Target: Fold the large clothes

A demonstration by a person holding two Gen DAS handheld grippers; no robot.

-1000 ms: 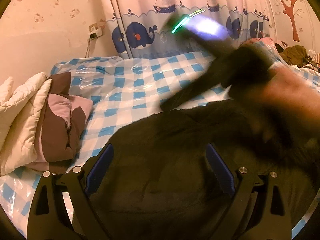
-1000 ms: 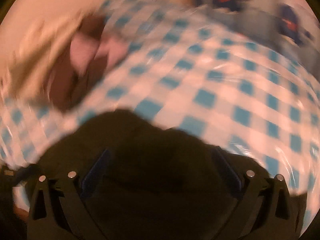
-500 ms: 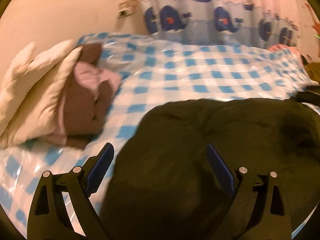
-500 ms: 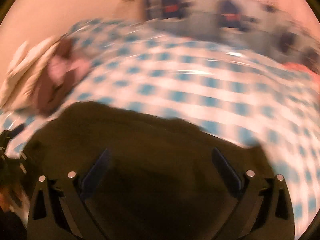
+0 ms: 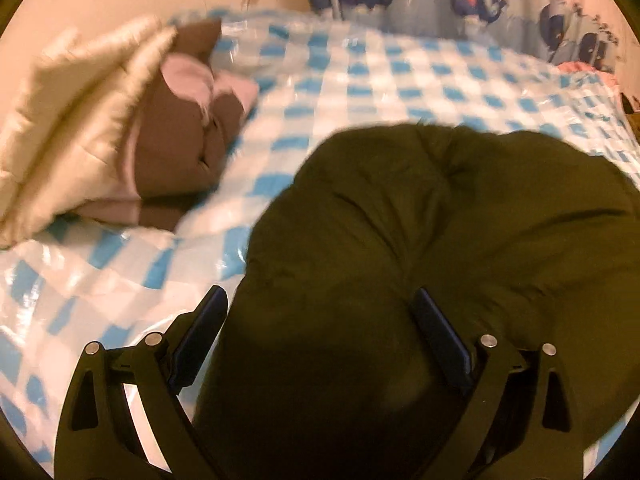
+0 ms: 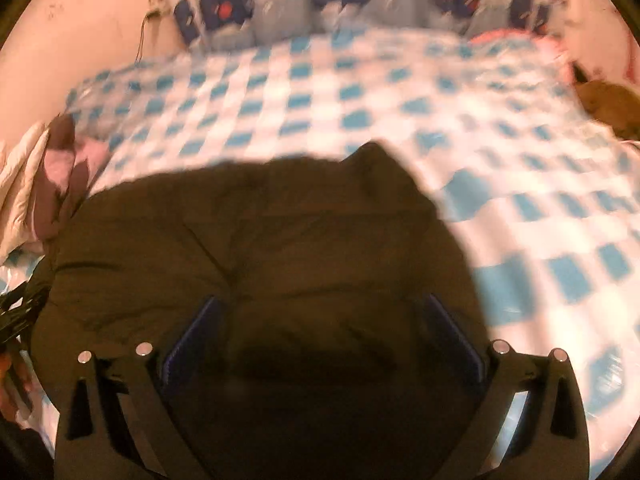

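Garment: a dark, puffy padded coat [image 5: 420,240] lies on the bed [image 5: 400,80], bunched into a rounded heap that fills the space between and ahead of both pairs of jaws.
Left gripper [image 5: 320,340]: jaws spread wide, straddling the coat's near-left part; the fabric sits between the blue pads but neither pad visibly pinches it.
Right gripper [image 6: 320,340]: jaws also wide, with the coat [image 6: 260,248] bulging up between them; no clamp on the cloth can be seen.
Ahead of the jaws: blue-and-white checked bed cover under a glossy plastic film, then the whale-print curtain [image 6: 332,4] at the far edge.
Left of the left jaws: a stack of folded items, a cream quilted piece [image 5: 68,120] and a brown-and-pink one [image 5: 180,120], close to the coat's left edge but apart from it.
Stage, as a judgement: the coat looks partly gathered, not yet a flat, squared fold; both views are motion-blurred.
Risk, springback: thick padding likely pushes a fold open again if released without pressing.
Risk, shallow grip: wide jaws closing on a bulge may catch only the outer shell, so the layer slips out.
Risk, sliding: the slick film could let the whole heap skate instead of creasing.
Risk, collision: a sweep to the left could knock the finished stack.
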